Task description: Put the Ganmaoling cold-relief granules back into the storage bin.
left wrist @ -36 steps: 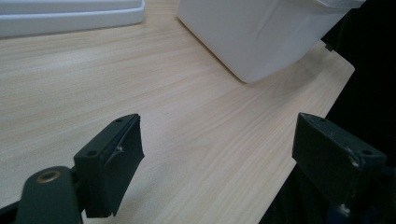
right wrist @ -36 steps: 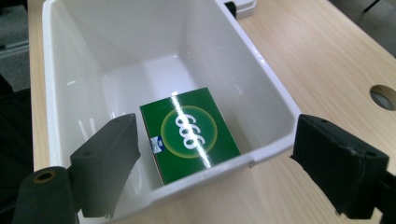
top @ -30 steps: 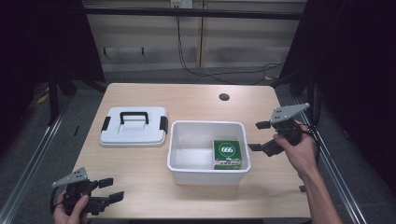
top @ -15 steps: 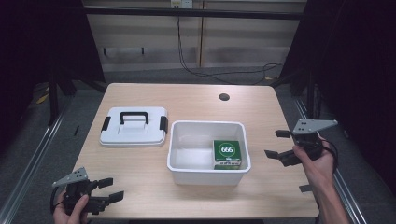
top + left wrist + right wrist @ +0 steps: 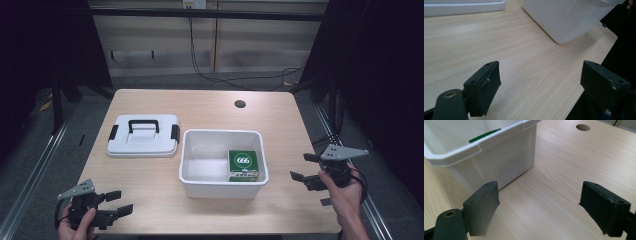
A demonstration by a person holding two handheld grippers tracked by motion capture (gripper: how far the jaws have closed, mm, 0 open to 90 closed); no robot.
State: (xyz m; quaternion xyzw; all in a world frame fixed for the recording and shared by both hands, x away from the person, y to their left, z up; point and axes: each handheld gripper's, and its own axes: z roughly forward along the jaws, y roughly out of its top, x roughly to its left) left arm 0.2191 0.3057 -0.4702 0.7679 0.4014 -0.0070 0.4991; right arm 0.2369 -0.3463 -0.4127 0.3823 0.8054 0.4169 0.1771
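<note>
A white plastic bin [image 5: 195, 177] stands in the middle of the wooden table, with a green box marked 666 [image 5: 242, 162] lying in its right half. The bin's white lid [image 5: 144, 135], with a black handle and black clips, lies flat to the bin's left. My left gripper [image 5: 119, 204] rests open at the table's front left corner, nothing between its jaws. My right gripper [image 5: 306, 168] hovers open over the table's right edge, right of the bin. The bin's wall [image 5: 499, 157] stands close ahead in the right gripper view, and the bin's corner [image 5: 569, 20] shows in the left gripper view.
A round cable hole [image 5: 240, 104] sits near the table's far right. Bare wood [image 5: 200, 110] spreads behind the bin and lid. Dark frames and metal rails flank the table on both sides.
My right gripper has drawn back from beside the bin towards the table's right front edge, staying open. The left gripper has not moved.
</note>
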